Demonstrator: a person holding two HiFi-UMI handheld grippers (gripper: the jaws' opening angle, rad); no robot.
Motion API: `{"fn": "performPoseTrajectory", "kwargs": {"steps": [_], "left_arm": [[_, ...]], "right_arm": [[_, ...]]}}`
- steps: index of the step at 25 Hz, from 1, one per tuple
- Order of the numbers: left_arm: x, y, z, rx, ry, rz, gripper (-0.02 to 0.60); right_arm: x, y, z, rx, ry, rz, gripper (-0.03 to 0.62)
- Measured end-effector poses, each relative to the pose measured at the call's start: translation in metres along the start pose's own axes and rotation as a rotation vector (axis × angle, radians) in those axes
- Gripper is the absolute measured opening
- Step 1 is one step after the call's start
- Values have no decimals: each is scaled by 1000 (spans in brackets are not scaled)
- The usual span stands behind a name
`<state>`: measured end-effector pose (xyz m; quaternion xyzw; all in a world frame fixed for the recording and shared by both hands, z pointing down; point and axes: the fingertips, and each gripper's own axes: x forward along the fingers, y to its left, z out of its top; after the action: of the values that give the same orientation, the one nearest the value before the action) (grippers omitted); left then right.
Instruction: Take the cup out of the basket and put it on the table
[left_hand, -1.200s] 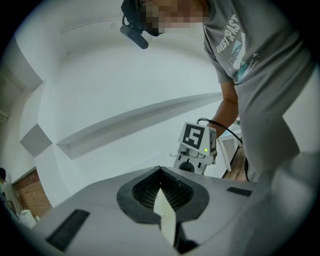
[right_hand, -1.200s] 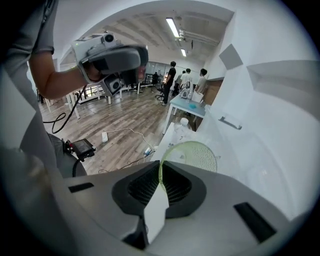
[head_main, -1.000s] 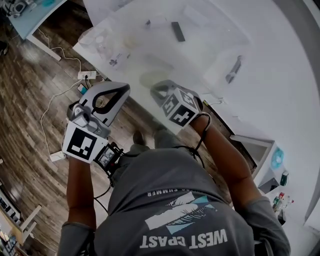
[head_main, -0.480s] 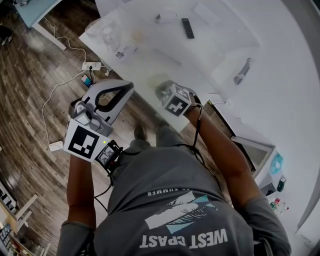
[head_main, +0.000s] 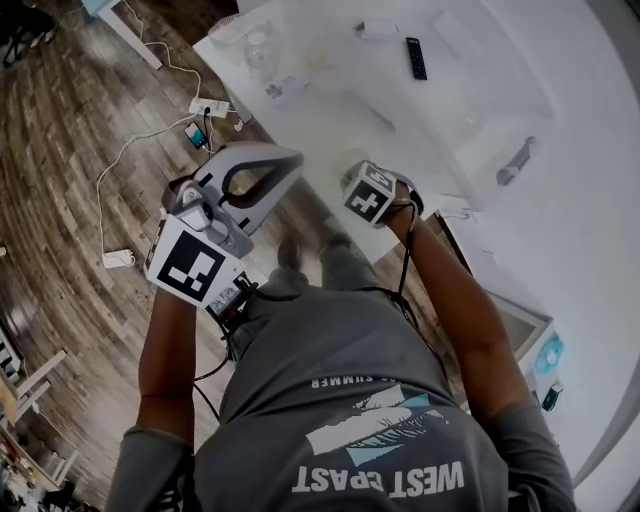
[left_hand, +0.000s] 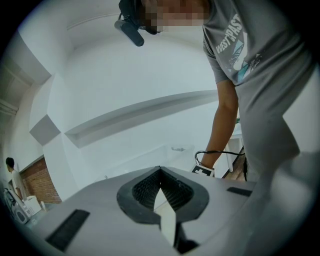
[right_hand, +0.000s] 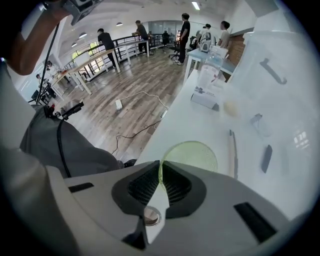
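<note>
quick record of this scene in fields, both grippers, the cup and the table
left gripper: jaws together, empty
right gripper: pointing down, shut on the cup's rim
cup: green, translucent, over the table's near edge
table: white, remote lying on it
cup resting on table: cannot tell

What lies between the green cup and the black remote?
A thin rod lies between cup and remote; the right gripper view shows it.
</note>
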<state>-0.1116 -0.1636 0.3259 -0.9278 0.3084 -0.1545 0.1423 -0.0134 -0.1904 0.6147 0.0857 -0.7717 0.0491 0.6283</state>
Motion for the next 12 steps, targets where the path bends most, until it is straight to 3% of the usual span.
{"fn": "performPoseTrajectory", "kwargs": {"steps": [8,12], "left_arm": [[-1,-4,-3,-7,6,5,8],[-1,-3,-5,-7,8,4,8]], "right_arm": [[3,-10,-3,-85,110,-29,30],[3,-14,-3,-111,116,-49,39]]}}
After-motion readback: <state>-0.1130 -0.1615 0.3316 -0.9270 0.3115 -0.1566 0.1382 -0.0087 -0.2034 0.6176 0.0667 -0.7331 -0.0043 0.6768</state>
